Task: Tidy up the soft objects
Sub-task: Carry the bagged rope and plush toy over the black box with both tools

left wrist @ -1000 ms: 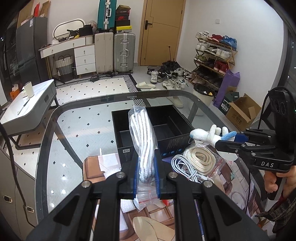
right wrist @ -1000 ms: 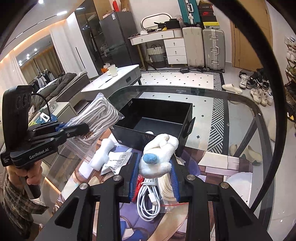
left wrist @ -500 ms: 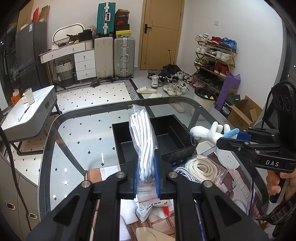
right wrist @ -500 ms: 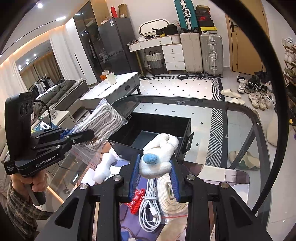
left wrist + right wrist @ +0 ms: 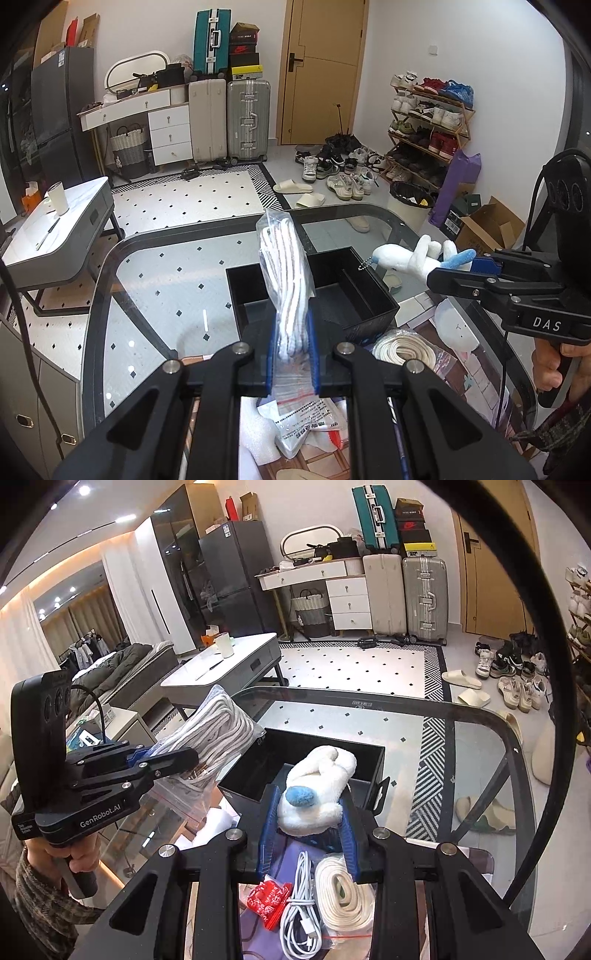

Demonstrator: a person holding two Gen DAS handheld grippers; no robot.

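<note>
My left gripper (image 5: 291, 354) is shut on a clear bag of white rope (image 5: 286, 280) and holds it upright above the near edge of the black box (image 5: 332, 291). It also shows in the right wrist view (image 5: 173, 760), with the bag (image 5: 218, 731) left of the box (image 5: 303, 749). My right gripper (image 5: 308, 834) is shut on a white plush toy with a blue tail (image 5: 317, 790), raised over the box's near wall. In the left wrist view the plush (image 5: 410, 254) hangs beside the box's right side.
On the glass table (image 5: 155, 280) near me lie a bagged cream strap coil (image 5: 343, 897), a white cable (image 5: 303, 904), a red packet (image 5: 269, 897), white foam (image 5: 255, 439) and a second white plush (image 5: 458, 328). A grey side table (image 5: 55, 236) stands to the left.
Both grippers have risen with their loads; the bag and the plush now sit higher over the box, and the table items appear lower in both views.
</note>
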